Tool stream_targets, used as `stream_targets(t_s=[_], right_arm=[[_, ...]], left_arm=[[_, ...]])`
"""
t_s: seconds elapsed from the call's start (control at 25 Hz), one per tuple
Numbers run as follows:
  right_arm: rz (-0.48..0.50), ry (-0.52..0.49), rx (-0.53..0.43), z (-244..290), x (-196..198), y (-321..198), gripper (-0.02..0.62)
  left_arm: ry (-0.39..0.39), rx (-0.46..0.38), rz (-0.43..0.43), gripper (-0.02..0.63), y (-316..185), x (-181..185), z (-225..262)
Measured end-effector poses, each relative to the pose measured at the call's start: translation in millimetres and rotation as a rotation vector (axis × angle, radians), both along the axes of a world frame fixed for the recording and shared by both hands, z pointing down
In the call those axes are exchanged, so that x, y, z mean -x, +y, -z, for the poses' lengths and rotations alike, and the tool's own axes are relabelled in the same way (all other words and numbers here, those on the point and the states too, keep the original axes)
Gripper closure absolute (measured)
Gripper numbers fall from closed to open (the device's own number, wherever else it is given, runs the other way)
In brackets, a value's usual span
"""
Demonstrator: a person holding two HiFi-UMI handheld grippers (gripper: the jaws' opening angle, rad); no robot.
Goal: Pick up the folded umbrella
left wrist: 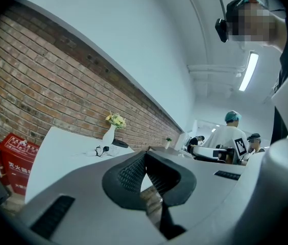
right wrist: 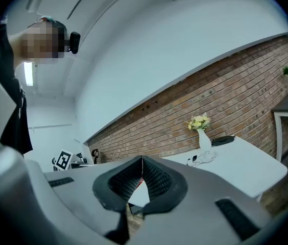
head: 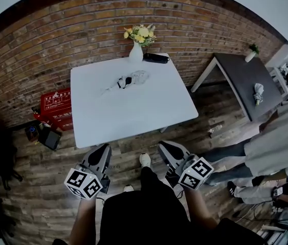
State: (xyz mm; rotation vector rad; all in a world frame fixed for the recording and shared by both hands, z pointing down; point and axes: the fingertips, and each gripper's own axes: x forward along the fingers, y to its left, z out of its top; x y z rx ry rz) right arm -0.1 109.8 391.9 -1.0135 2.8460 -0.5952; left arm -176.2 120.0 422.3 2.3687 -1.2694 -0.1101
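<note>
The black folded umbrella (head: 156, 58) lies at the far edge of the white table (head: 134, 111), just beside the white vase of flowers (head: 136, 50) and close to the brick wall (head: 57, 40). Left tongs (head: 102, 149) and right tongs (head: 165, 147) hang short of the table's near edge, well apart from the umbrella, each clenched tip to tip on nothing.

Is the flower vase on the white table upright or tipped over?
Upright: the vase stands on its base, flowers on top.
</note>
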Motion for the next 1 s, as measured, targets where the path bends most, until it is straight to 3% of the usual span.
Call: stream_targets(t_s=[0.76, 1.0], right_arm=[[0.179, 0.036, 0.030, -13, -18, -199, 0.573], [0.253, 0.069, 0.012, -23, -23, -239, 0.572]], left_arm=[[-0.047, 0.029, 0.121, 0.592, -171, -34, 8], [-0.085, 0.047, 0.155, 0.592, -211, -52, 1]])
